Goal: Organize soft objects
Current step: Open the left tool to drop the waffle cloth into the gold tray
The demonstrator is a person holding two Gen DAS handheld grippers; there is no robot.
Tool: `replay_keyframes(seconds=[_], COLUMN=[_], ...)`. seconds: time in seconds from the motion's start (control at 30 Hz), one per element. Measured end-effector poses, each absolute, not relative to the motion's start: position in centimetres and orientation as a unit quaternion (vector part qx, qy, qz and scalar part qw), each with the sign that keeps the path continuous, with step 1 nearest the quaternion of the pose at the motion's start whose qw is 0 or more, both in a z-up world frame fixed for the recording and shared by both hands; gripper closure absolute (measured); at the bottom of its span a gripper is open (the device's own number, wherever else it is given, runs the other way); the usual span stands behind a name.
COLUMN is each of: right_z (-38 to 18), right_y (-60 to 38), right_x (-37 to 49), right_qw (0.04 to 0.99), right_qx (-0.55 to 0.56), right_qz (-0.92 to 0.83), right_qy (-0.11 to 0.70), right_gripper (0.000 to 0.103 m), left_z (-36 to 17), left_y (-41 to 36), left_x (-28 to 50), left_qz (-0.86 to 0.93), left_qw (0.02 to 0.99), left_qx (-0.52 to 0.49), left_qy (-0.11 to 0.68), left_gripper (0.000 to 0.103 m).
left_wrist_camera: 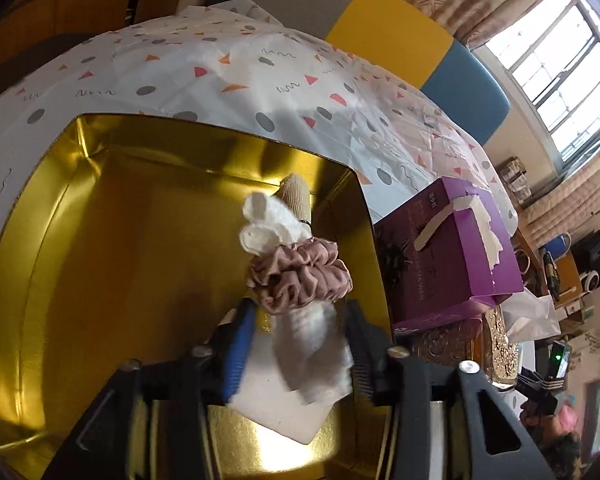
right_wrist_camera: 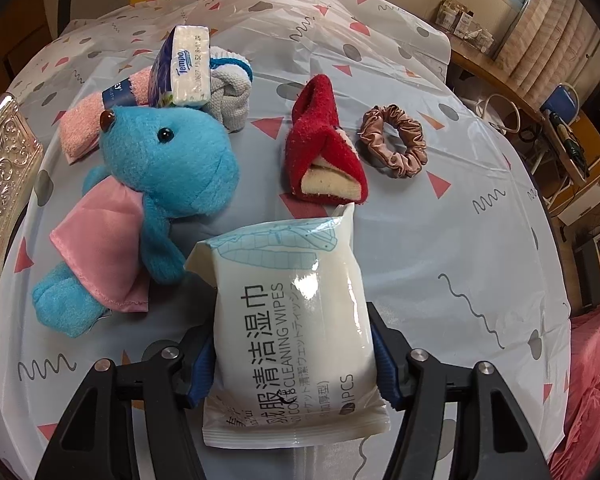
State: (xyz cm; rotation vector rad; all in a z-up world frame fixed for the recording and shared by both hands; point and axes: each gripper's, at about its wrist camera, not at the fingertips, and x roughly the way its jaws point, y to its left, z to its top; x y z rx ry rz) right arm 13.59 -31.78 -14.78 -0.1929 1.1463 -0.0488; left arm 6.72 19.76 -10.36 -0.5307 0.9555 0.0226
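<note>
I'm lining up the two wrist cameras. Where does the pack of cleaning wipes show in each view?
Left wrist view: not in it; this view looks into the gold tin.
Right wrist view: the pack of cleaning wipes is at bottom centre, clamped between the fingers of the right gripper.
Shared landmark: the white tablecloth with triangles and grey dots.

The left gripper [left_wrist_camera: 300, 344] tilts downward, its jaws parted with cloth loose between them. The right gripper [right_wrist_camera: 296, 356] points steeply down toward twelve o'clock, its pads pressed against a packet's sides.
</note>
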Motion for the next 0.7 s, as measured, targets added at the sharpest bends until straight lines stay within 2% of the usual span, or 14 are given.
replay_keyframes(seconds=[0.5,0.7], right_z=[-14.7,-14.6], right_y=[-31.8,-31.5], right_x=[13.5,13.5], right_qw=[0.836,0.837], right_qx=[-0.092,-0.097], right_qz=[-0.022,-0.023], right_qy=[0.540,0.538], right_gripper=[0.039,0.039], left_z=[-11.5,-10.3], left_y=[17.2,18.0], left_x=[2.1,1.3], left_qz=[0.088,0.114], left_qw=[0.881,0.888], left_qx=[-0.123,-0.117], left_qy=[0.448,0.430], left_gripper=[0.048,0.034])
